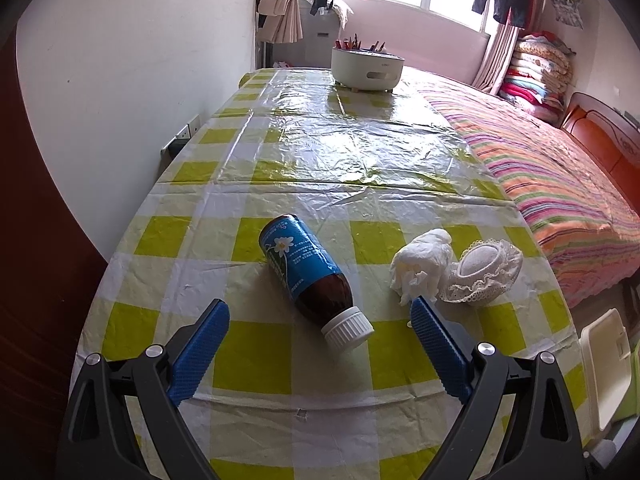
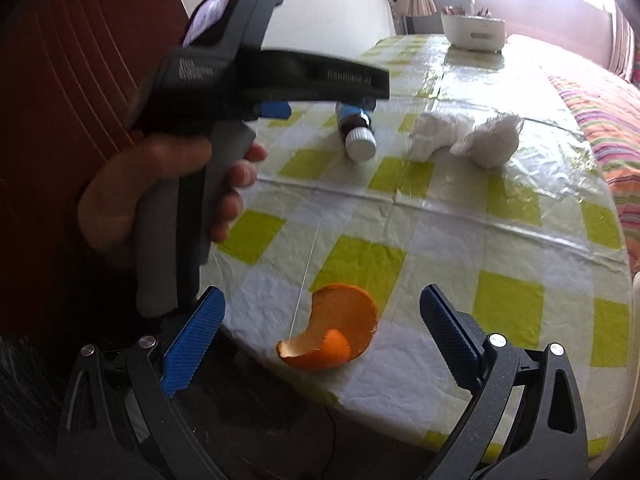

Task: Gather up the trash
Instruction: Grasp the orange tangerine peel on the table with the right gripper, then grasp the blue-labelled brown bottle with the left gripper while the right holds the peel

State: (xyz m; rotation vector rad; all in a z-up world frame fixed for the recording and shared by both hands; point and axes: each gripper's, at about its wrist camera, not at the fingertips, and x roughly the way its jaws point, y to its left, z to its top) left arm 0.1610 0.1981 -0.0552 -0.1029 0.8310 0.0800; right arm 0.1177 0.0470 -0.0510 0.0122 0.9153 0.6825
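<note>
A brown bottle (image 1: 310, 274) with a blue label and white cap lies on its side on the checked tablecloth (image 1: 280, 168), cap toward me. My left gripper (image 1: 320, 308) stands open just short of the cap, nothing between its fingers. To the right lie a crumpled white tissue (image 1: 420, 266) and a lacy white fruit wrapper (image 1: 484, 270). In the right wrist view an orange peel (image 2: 332, 330) sits near the table's front edge, with my right gripper (image 2: 322, 300) open around it, apart from it. The bottle (image 2: 358, 132), tissue (image 2: 434, 132) and wrapper (image 2: 490, 140) lie farther back.
A white round pot (image 1: 368, 68) with sticks stands at the table's far end. A bed with a striped cover (image 1: 560, 184) runs along the right side. A wall (image 1: 120, 80) is on the left. A hand (image 2: 160, 192) holds the left gripper's handle.
</note>
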